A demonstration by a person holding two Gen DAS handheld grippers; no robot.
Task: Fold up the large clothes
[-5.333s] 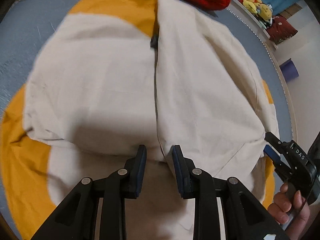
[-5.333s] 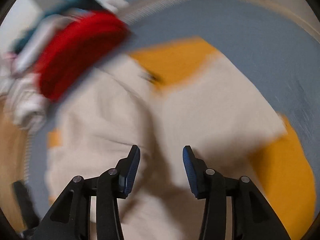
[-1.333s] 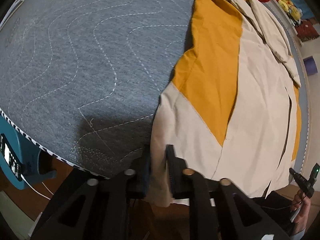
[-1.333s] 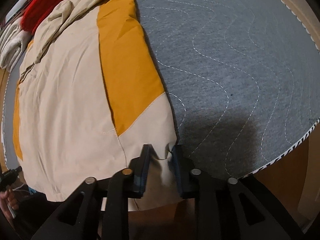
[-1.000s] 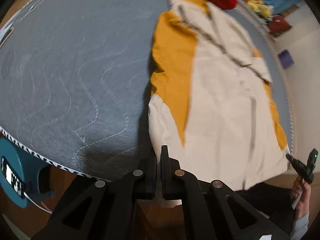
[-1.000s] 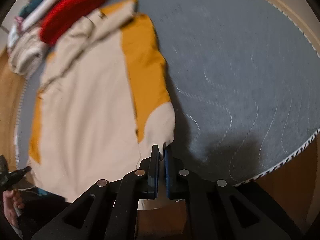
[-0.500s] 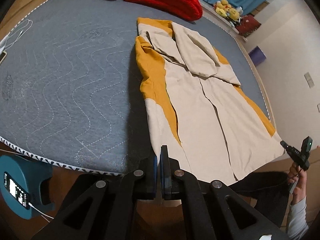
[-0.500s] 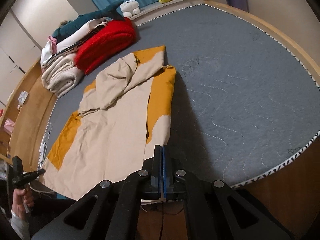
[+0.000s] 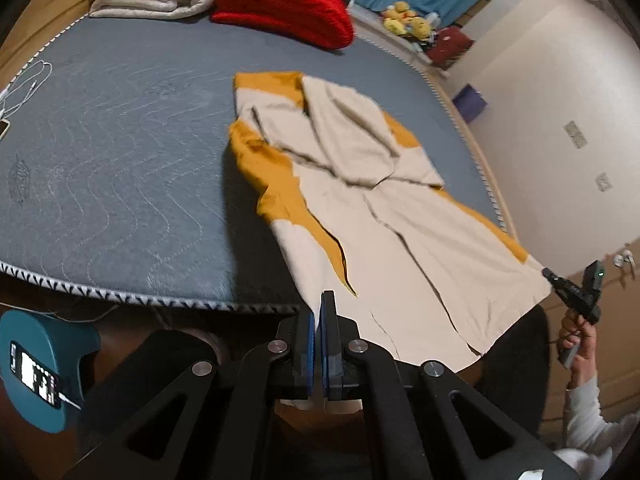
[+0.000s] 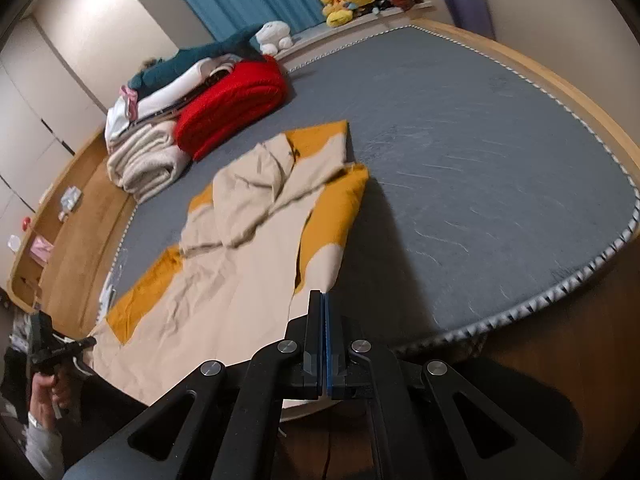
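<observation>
Robe [image 9: 384, 216], cream and orange: spread on grey mattress [image 9: 112, 152]; left gripper [image 9: 320, 312] and right gripper [image 10: 322, 312] each pinch a hem corner.

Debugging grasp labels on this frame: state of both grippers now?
Left gripper: closed on a bottom corner of the cream-and-yellow garment.
Right gripper: closed on the garment's other bottom corner.

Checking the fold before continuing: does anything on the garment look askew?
Yes. The cream and mustard garment lies at a slant on the grey mattress, its hem hanging past the edge, and the sleeves folded over the chest sit bunched and uneven.
</observation>
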